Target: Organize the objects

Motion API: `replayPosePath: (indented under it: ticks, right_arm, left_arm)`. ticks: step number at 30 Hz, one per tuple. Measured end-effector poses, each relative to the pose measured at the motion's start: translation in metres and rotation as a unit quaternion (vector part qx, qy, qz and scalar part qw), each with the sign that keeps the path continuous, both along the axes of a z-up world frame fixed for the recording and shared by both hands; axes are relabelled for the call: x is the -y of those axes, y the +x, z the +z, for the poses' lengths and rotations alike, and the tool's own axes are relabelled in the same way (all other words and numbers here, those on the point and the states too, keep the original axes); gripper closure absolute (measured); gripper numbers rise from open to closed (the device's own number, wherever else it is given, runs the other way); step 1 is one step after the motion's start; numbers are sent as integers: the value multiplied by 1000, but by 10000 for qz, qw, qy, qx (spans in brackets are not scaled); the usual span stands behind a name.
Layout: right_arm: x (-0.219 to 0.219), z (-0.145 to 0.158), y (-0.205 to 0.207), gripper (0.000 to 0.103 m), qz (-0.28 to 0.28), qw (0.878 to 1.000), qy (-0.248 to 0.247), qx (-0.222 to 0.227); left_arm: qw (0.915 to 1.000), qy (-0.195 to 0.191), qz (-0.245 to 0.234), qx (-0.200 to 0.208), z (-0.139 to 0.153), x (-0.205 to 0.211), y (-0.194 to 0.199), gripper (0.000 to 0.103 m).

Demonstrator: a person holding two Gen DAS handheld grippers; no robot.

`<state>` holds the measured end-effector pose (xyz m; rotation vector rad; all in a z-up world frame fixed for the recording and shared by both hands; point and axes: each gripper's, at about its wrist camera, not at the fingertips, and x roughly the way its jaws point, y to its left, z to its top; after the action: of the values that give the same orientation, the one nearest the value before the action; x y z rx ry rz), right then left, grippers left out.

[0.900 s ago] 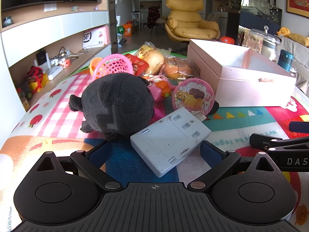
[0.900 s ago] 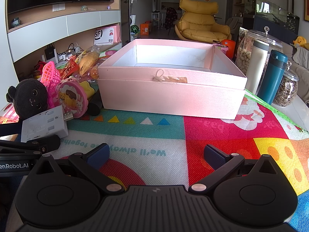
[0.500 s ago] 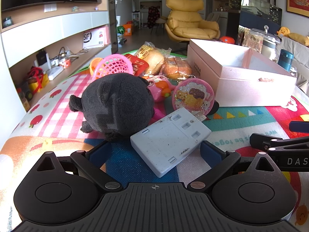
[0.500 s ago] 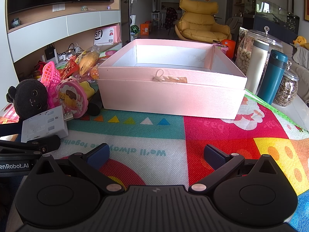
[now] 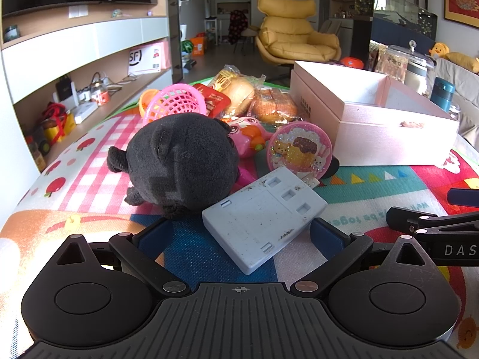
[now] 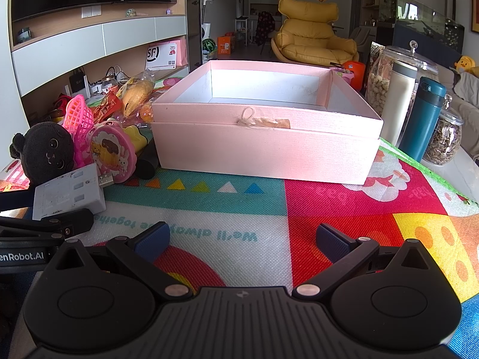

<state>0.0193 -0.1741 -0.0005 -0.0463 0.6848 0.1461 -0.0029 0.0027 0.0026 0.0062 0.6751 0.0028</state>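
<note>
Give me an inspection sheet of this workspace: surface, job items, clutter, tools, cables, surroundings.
Surface: colourful play mat covers the table.
Job's things: open pink box, nothing visible inside; white USB hub, dirty, lying flat on the mat beside the black plush toy; round pink sticker case propped behind the hub.
Clutter: pink basket, packaged bread, pink toy piled left of the box.
Grippers: left tool open, fingers either side of the hub, not closed on it; right tool open over bare mat.
Cables: tangle on the wall shelf; none on the mat.
Surroundings: yellow armchair, teal flask, glass jars.
</note>
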Motion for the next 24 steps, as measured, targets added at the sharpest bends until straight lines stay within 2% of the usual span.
replayPosePath:
  ticks: [3,7,10,13,17,20,22,24]
  right_arm:
    - [0,0,0,0,0,10000,2,-1]
    - [0,0,0,0,0,10000,1,0]
    - [1,0,0,0,0,10000,6,-3]
    - [3,0,-3,0,1,10000,26,-20]
    - [1,2,2,0,102,9998,-7,-148]
    - [4,6,7,0,245,9992,-46,-316]
    - [5,7,7,0,327,9987,-66,-377]
    - [7,7,7,0,426,9983,-65,-388]
  left_arm:
    - [10000,-81,-5,25,3,-1,-2,2]
    - [9991,-415,-31,115,7,-12,-9,2]
    - [9991,-382,-135,104,10,-16,-16,2]
    - [9992,-254,-131,270,23,-25,-22,2]
    - [9986,-347,185,348,39,-44,-3,3]
    - [9987,-249,230,388,43,-49,21,3]
    - [9991,-223,222,268,40,-50,36,3]
    - [9992,-328,168,162,36,-55,45,13]
